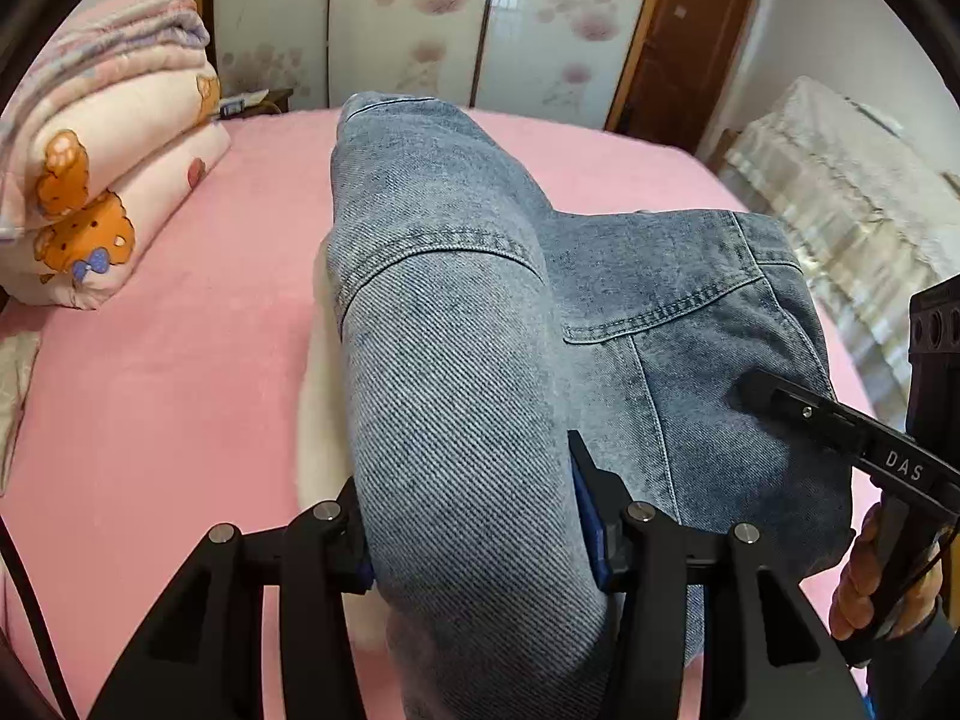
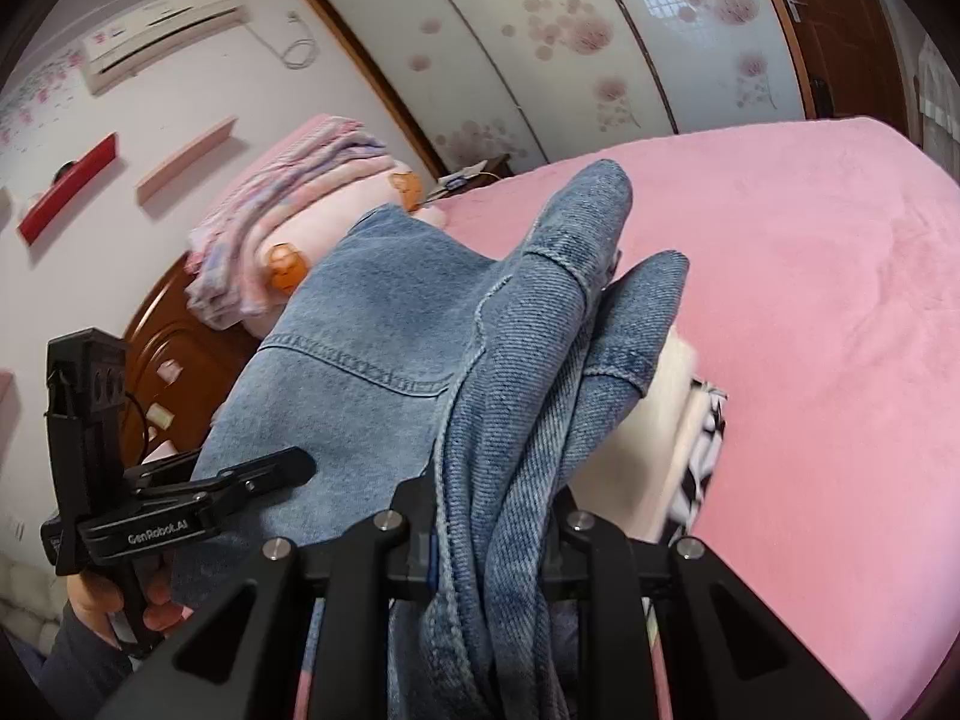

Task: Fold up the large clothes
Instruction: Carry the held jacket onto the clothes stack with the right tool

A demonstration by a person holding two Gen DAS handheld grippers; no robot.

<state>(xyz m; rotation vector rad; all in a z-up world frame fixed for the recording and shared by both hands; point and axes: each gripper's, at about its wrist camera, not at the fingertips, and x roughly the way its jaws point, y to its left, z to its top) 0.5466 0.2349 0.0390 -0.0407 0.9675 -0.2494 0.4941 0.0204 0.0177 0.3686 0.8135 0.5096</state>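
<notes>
A light blue denim garment (image 1: 480, 312) is held up above the pink bed (image 1: 180, 360). My left gripper (image 1: 474, 534) is shut on a thick fold of the denim that fills the space between its fingers. My right gripper (image 2: 489, 534) is shut on a bunch of denim edges (image 2: 510, 420). The right gripper also shows in the left wrist view (image 1: 840, 426), pressed against the denim at the right. The left gripper shows in the right wrist view (image 2: 198, 498) at the lower left. A white garment (image 2: 648, 444) lies under the denim.
Folded pink quilts (image 1: 102, 168) are stacked at the bed's far left. A black-and-white patterned cloth (image 2: 702, 456) lies beside the white one. A wooden headboard (image 2: 174, 360), sliding wardrobe doors (image 1: 420, 18) and a lace-covered piece of furniture (image 1: 840, 180) surround the bed.
</notes>
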